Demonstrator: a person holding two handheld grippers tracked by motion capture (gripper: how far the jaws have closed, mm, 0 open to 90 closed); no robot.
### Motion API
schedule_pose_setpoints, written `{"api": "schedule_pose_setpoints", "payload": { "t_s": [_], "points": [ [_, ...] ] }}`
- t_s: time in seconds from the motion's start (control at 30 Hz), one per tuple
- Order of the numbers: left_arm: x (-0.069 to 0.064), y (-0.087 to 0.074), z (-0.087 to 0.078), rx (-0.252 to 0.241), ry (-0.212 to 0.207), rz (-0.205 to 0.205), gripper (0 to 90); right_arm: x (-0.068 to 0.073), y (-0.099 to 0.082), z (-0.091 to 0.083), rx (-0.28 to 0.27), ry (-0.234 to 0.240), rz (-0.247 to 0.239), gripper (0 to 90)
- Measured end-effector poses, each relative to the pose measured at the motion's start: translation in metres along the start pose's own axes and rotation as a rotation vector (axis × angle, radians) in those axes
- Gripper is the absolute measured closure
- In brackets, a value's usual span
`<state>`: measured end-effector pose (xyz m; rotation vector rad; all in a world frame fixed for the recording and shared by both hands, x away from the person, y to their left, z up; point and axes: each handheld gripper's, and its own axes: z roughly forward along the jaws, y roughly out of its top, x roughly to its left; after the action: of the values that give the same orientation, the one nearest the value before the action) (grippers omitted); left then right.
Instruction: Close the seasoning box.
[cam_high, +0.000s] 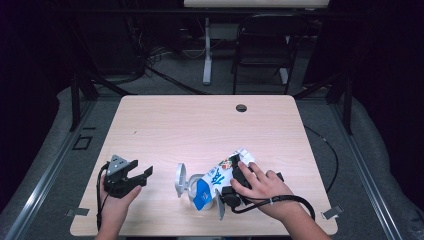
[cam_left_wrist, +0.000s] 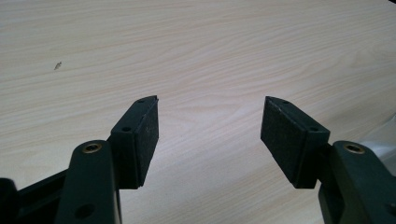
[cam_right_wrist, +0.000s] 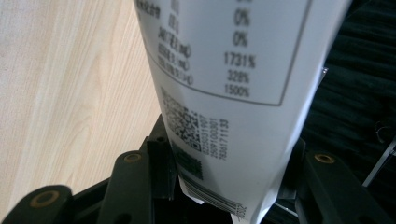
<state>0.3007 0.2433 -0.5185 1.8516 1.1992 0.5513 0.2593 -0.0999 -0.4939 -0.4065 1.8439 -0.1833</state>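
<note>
A white and blue printed pouch (cam_high: 215, 180) lies tilted near the table's front edge, its blue end low by a white round container (cam_high: 186, 186) with a raised lid. My right gripper (cam_high: 235, 184) is shut on the pouch, a hand wrapped over it. In the right gripper view the pouch (cam_right_wrist: 233, 93) shows a nutrition table and a QR code, and my right gripper (cam_right_wrist: 229, 158) has a black jaw pressed against each side. My left gripper (cam_high: 141, 170) rests on the table to the left of the container, apart from it. Its jaws (cam_left_wrist: 210, 126) stand open over bare wood.
The light wooden table (cam_high: 200, 125) has a small round hole (cam_high: 241, 108) near its far edge. A cable (cam_high: 280, 201) trails from the right gripper toward the front right corner. Beyond the table stand a dark chair (cam_high: 262, 45) and a white desk leg (cam_high: 207, 50).
</note>
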Motion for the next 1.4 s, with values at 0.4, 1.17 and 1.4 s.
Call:
{"api": "schedule_pose_setpoints", "payload": {
  "t_s": [0.4,1.17,1.4],
  "points": [
    [0.0,-0.0005,0.0004,-0.005,0.004,-0.003,37.3,-0.0007,-0.0002,-0.0012,0.008,-0.001,-0.009,54.0],
    [0.0011,0.0002,-0.0011,-0.007,0.004,-0.001,37.3,-0.0022,0.0004,-0.0014,0.004,-0.005,-0.021,55.0],
    [0.0009,0.0,-0.0007,-0.007,0.004,-0.004,37.4,-0.0027,0.0011,-0.0013,0.004,-0.001,-0.024,55.4]
  ]
}}
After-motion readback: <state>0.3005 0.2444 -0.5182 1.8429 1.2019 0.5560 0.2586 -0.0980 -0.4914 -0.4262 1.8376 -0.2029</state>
